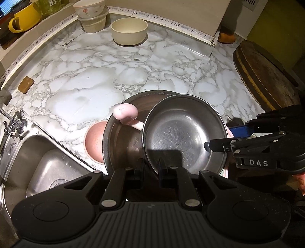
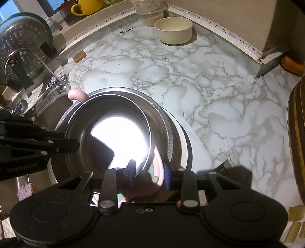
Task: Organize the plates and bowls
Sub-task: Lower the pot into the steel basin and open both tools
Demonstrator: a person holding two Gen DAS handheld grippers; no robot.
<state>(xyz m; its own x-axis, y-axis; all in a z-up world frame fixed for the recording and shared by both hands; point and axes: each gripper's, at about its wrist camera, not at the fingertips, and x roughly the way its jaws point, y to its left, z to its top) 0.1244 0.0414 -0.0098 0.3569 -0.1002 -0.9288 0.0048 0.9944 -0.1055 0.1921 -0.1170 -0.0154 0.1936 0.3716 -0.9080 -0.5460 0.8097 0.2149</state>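
A small steel bowl (image 1: 183, 133) is tilted inside a larger dark steel bowl (image 1: 122, 145) that holds a pink spoon (image 1: 125, 114). My left gripper (image 1: 152, 166) is shut on the small bowl's near rim. My right gripper (image 1: 207, 146) reaches in from the right and pinches the same bowl's right rim. In the right wrist view the small steel bowl (image 2: 114, 133) glares white, my right gripper (image 2: 148, 169) grips its rim, and the left gripper (image 2: 76, 146) comes in from the left. A pink bowl (image 1: 94, 143) sits left of the stack. A cream bowl (image 1: 129, 31) stands at the back.
A steel sink (image 1: 43, 167) with a tap (image 1: 11, 124) lies at the left. A round wooden board (image 1: 266, 76) leans at the right. Stacked bowls (image 1: 91, 17) and a yellow mug (image 1: 24, 17) stand at the back. A colander (image 2: 22, 47) sits behind the tap.
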